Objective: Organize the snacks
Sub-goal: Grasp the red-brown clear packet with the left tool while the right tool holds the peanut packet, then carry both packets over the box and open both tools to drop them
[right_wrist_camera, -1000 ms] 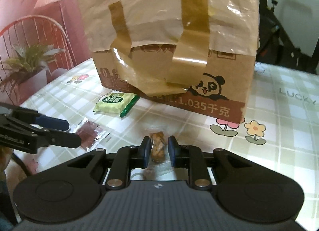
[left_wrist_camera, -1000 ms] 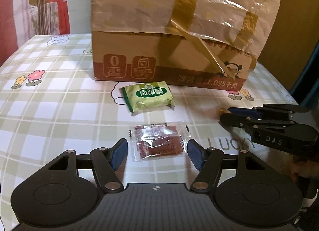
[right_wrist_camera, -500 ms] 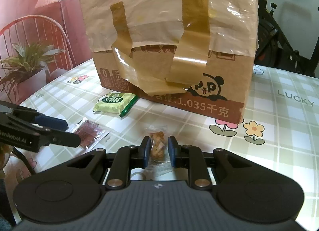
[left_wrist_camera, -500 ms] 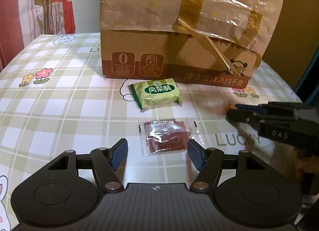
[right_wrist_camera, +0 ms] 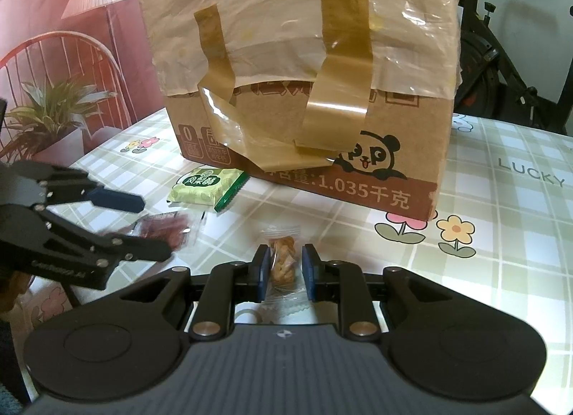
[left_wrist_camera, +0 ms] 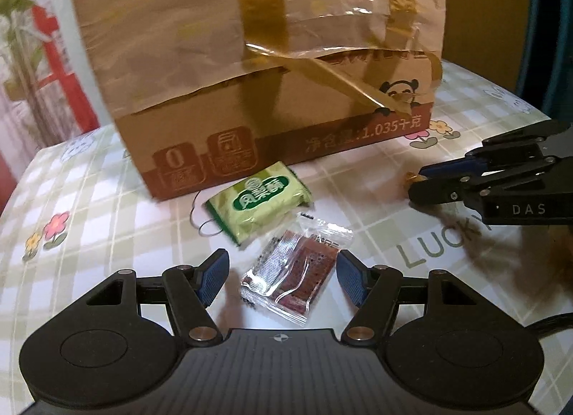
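Behind left gripper (right_wrist_camera: 143, 228), red snack (right_wrist_camera: 164, 227) blurred, half-hidden

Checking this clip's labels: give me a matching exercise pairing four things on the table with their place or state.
Things:
1. green snack pack
2. red snack packet
3. twisted cracker packet
4. cardboard box

Places or states:
A. pinched in the shut right gripper
B. lying flat between the open left gripper fingers, not gripped
C. standing at the back, taped and wrapped in plastic
D. lying on the tablecloth just in front of the box

Pairs: 1-D, 2-B, 3-A, 4-C
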